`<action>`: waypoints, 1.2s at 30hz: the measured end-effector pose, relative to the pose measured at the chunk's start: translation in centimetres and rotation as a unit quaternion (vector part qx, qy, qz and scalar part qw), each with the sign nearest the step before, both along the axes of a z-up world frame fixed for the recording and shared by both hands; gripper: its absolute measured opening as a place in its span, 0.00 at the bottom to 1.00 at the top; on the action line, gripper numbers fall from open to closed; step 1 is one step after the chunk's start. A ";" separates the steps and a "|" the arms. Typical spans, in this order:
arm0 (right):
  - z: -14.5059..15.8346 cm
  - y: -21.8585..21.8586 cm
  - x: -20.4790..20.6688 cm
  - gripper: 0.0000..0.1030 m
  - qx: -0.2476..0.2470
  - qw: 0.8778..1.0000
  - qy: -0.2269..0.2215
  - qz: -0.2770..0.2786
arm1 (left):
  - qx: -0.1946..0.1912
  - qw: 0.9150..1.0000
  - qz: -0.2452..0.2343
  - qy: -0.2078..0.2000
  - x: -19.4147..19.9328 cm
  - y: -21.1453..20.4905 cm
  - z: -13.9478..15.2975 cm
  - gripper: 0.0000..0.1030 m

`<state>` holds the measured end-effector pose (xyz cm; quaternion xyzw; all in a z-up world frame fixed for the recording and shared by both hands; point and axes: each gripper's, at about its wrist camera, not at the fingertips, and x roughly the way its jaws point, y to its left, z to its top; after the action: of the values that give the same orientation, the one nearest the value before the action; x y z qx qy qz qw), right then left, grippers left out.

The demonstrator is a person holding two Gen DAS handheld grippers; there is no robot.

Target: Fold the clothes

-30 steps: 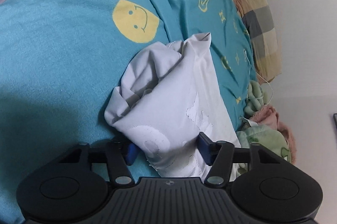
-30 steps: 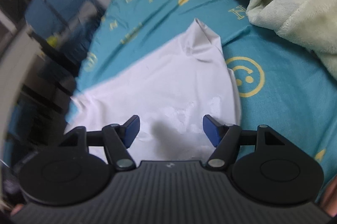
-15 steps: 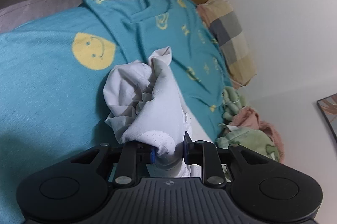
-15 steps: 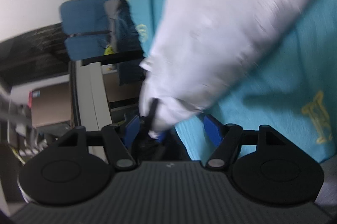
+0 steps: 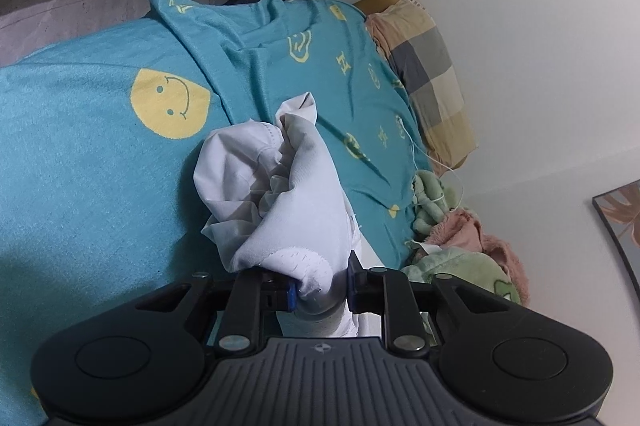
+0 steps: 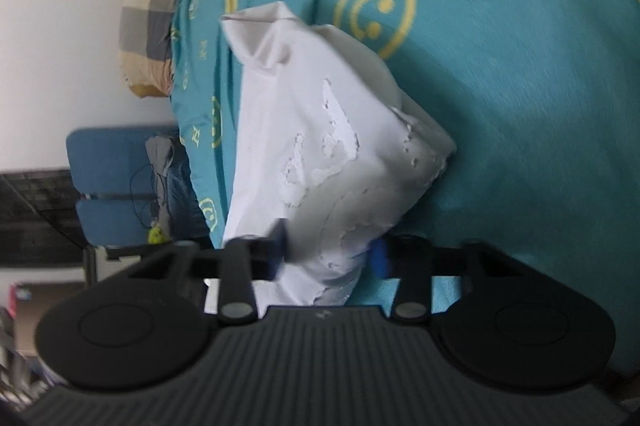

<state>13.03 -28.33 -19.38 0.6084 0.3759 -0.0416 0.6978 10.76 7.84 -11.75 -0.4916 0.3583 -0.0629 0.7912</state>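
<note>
A white garment (image 5: 280,194) with a cracked white print lies bunched on a teal bedspread with yellow smiley faces (image 5: 80,154). My left gripper (image 5: 320,292) is shut on a thick fold of the garment's near edge and holds it raised. In the right wrist view the same white garment (image 6: 320,138) hangs in a crumpled bundle. My right gripper (image 6: 330,258) has cloth between its blue fingers, with the jaws partly closed around it. This view is blurred by motion.
A checked pillow (image 5: 424,66) lies at the head of the bed by the white wall. A green and pink plush blanket (image 5: 460,246) is heaped at the right. A blue chair with clothes (image 6: 120,186) stands beside the bed.
My left gripper closed on the garment's edge and lifted it. My right gripper swung round and its jaws closed in on another part of the garment, which went from flat to bunched.
</note>
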 end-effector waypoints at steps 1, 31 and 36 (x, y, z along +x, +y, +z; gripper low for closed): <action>0.4 0.0 -0.1 0.28 -0.005 1.000 -0.008 0.000 | 0.000 1.000 -0.003 0.000 0.1 0.0 0.1 0.22; 29.5 -32.1 1.5 0.26 -0.199 0.938 -0.257 -0.123 | -0.077 0.957 -0.247 -0.133 17.2 -36.6 24.6 0.23; 26.9 -35.4 0.5 0.26 -0.273 0.929 -0.215 -0.124 | -0.037 0.940 -0.308 -0.139 18.5 -43.7 19.3 0.24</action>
<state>13.51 -63.71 7.52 0.4302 0.1128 -0.0971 0.8904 29.24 -35.87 7.58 -0.3730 0.3759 -0.3845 0.7561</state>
